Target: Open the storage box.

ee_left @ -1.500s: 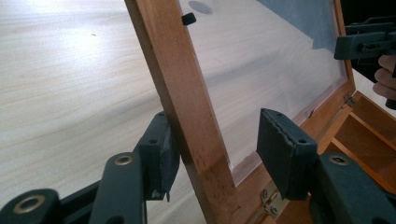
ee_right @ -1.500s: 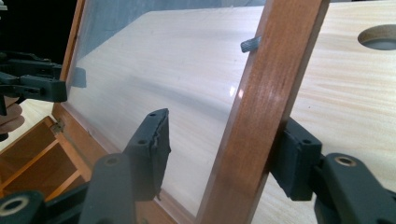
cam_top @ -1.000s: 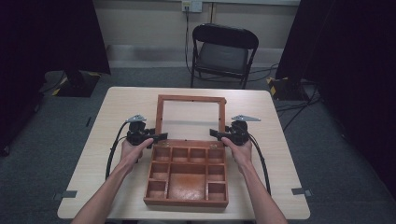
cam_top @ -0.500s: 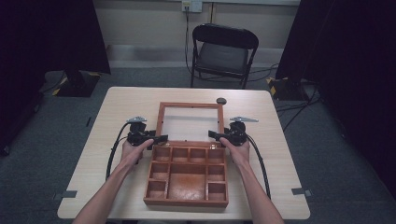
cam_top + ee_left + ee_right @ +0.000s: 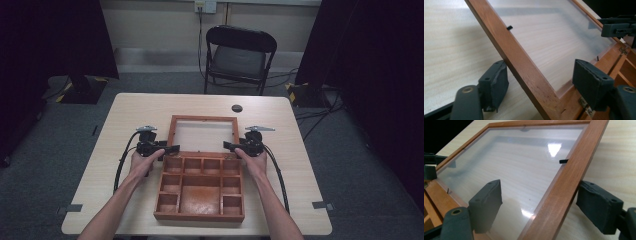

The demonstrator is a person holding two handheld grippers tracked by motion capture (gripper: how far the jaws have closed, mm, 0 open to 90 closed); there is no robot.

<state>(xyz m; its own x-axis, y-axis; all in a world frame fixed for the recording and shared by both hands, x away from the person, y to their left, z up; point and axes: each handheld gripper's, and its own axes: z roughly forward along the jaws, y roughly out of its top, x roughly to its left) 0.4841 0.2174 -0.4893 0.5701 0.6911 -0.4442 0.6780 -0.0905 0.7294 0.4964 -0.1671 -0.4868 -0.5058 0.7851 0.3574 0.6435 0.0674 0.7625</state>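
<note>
Pale wooden table (image 5: 125, 115), folding chair (image 5: 239, 57) behind. The wooden compartment box's (image 5: 200, 187) glass lid (image 5: 204, 136) lies fully open; each side rail sits between spread jaws. Left gripper (image 5: 172, 148) and right gripper (image 5: 227, 145) have just been opening, both released. Step: letting go. Next: withdraw clear sideways.

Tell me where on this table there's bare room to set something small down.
Free: the table strip beyond the open lid, apart from a small dark disc, and the two side margins outside the forearms. Crowded: the middle, where the wooden box sits with the left gripper and right gripper astride the lid's side rails.
</note>
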